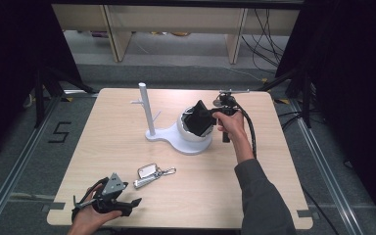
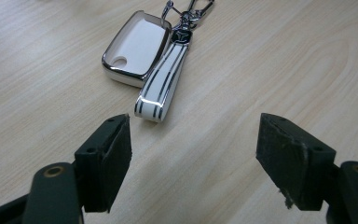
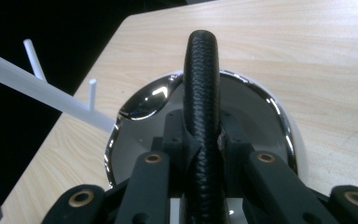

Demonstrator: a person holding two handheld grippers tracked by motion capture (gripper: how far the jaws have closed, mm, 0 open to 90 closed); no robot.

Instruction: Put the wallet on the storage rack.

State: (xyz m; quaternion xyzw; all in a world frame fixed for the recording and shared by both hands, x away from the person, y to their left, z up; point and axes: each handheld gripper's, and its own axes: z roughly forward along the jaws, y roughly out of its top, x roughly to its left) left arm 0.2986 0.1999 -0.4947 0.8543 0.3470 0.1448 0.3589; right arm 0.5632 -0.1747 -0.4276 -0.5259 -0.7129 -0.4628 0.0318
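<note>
Two grippers are at work over a pale wooden table (image 1: pixel 107 147). Nearest, at the table's front left corner, the left gripper (image 1: pixel 127 204) lies low in the person's left hand (image 1: pixel 85 220); its jaws stand wide apart with bare wood between them, gripping nothing. Just beyond its jaws lies a key fob (image 2: pixel 137 49) in a white, chrome-edged case, and beside it, touching, a white strap (image 2: pixel 162 84) with dark stripes, both joined to a metal clip (image 2: pixel 189 11) at the far end. Farther back, right of centre, the right hand (image 1: pixel 232 125) holds the right gripper (image 1: pixel 210 115) over a white bowl (image 1: pixel 188 139) with a shiny chrome rim. Its jaws are clamped tight on a black wallet (image 1: pixel 198 119), which stands on edge above the bowl's opening; the right gripper view shows the textured black edge (image 3: pixel 201 93) rising between the jaws. Left of the bowl, on the same white base, an upright white post (image 1: pixel 146 110) with short side pegs stands.
</note>
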